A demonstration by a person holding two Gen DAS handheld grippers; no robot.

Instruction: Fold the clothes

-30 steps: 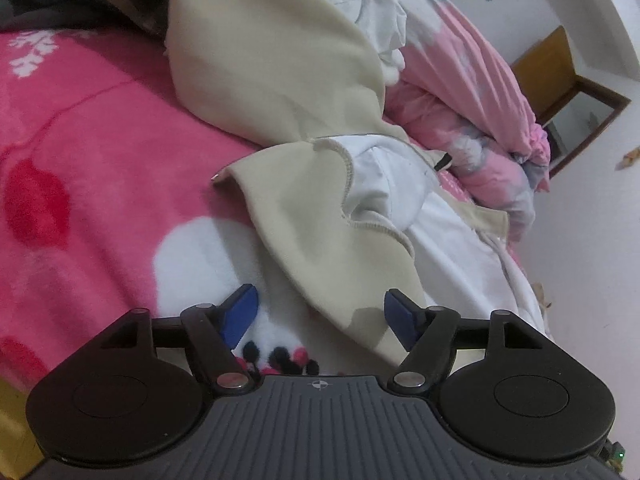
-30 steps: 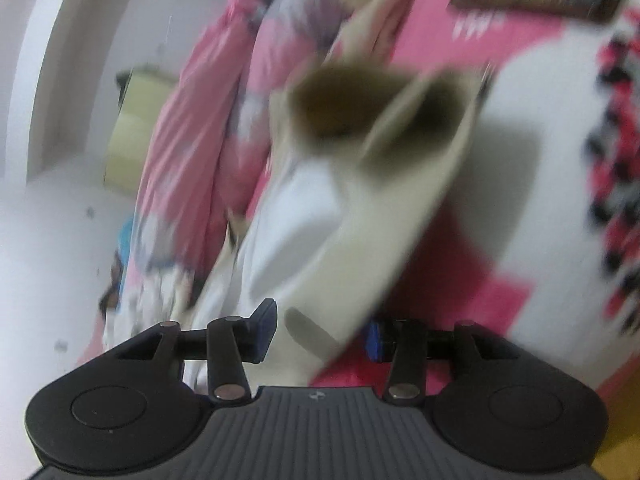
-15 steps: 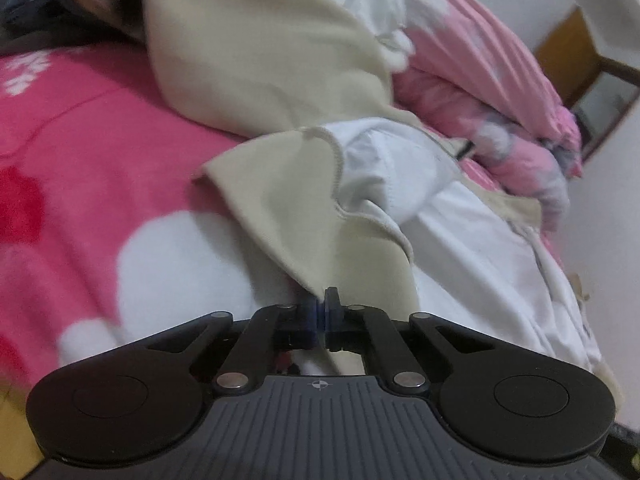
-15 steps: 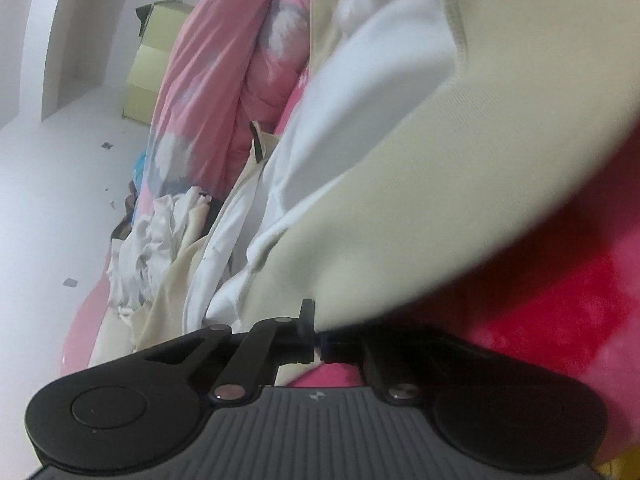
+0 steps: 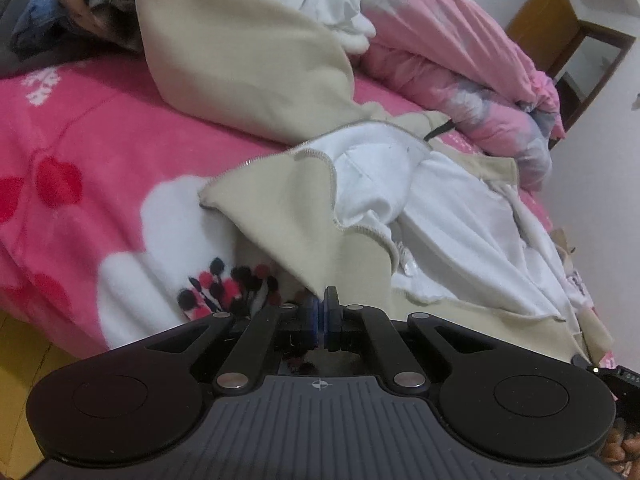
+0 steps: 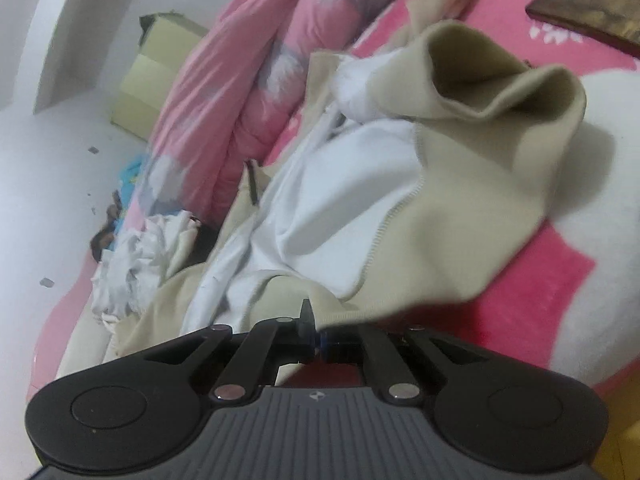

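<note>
Left gripper (image 5: 321,312) and right gripper (image 6: 316,334) are each clamped tight on the hem of the beige white-lined fleece garment (image 5: 304,216) near the pink blanket's (image 5: 92,152) edge

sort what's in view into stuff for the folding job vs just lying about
In use:
beige fleece garment with white lining
left gripper, shut on its hem
right gripper, shut on its edge

Lying about:
rolled pink quilt
crumpled white cloth
pink patterned blanket
</note>
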